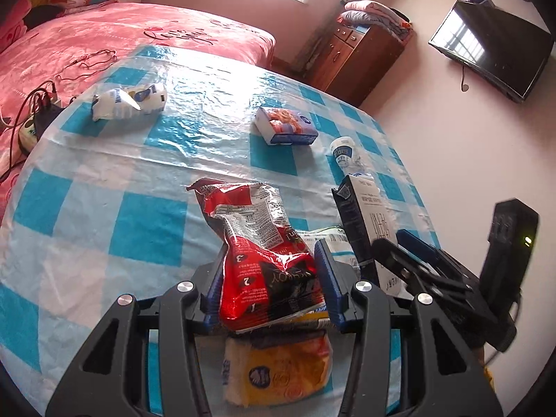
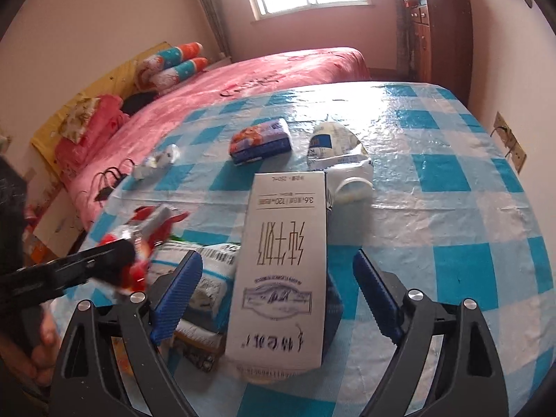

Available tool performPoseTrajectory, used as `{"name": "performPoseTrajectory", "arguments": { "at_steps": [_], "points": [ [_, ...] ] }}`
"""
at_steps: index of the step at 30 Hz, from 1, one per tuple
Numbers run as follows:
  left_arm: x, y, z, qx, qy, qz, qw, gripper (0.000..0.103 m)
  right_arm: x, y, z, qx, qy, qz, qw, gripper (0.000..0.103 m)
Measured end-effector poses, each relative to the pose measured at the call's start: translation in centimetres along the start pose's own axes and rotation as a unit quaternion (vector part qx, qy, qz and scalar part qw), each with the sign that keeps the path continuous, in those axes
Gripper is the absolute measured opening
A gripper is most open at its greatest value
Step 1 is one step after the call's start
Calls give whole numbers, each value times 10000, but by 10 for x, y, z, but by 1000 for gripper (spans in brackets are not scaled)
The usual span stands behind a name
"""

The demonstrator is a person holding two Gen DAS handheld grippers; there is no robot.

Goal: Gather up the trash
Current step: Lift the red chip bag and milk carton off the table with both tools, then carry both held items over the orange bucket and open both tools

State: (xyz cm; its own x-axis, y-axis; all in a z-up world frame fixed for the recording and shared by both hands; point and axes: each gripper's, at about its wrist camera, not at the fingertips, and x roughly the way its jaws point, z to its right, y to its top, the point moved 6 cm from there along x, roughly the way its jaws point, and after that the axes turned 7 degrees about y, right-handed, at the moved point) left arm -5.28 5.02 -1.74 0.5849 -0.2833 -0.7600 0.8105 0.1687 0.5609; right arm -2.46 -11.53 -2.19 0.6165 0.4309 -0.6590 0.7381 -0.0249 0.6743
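Note:
My left gripper (image 1: 272,278) is shut on a crumpled red snack bag (image 1: 264,253), held above a yellow packet (image 1: 278,371) on the checked table. My right gripper (image 2: 278,299) stands open around a white milk carton (image 2: 281,278); its blue pads sit apart from the carton's sides. The carton also shows in the left wrist view (image 1: 365,226). Further off lie a blue tissue pack (image 2: 260,140), a crushed white bottle (image 2: 342,160) and a crumpled white wrapper (image 1: 128,100). The left gripper with the red bag shows blurred in the right wrist view (image 2: 139,243).
A round table with a blue and white checked cloth (image 2: 451,215) carries everything. A pink bed (image 1: 104,41) stands behind it, with cables and a power strip (image 1: 31,118). A wooden cabinet (image 1: 351,59) and a wall television (image 1: 493,48) are to the right.

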Motion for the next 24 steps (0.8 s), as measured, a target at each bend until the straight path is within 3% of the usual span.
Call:
{"name": "performPoseTrajectory", "arguments": {
  "at_steps": [3,5,6,13,24],
  "points": [
    [-3,-3,-6,-41,-22,-1,10000,49,7,-1,4,20,-83,-73,9999,81],
    [-5,-6,-11,-78,-31,-9,10000,49,14,-5,5,-18,-163,-217,9996,64],
    [-6,-8,-13,-105,-38,-17,9999,49,15,-6,5,-7,-183,-257,9995,63],
    [-19,-21,-34,-293,-50,6,9996,48,2,-6,7,27,-273,-13,9996,61],
    [-47,-29,-54,-441,-234,198,9986,48,-34,8,-19,165,-16,392,9991,60]
  ]
}}
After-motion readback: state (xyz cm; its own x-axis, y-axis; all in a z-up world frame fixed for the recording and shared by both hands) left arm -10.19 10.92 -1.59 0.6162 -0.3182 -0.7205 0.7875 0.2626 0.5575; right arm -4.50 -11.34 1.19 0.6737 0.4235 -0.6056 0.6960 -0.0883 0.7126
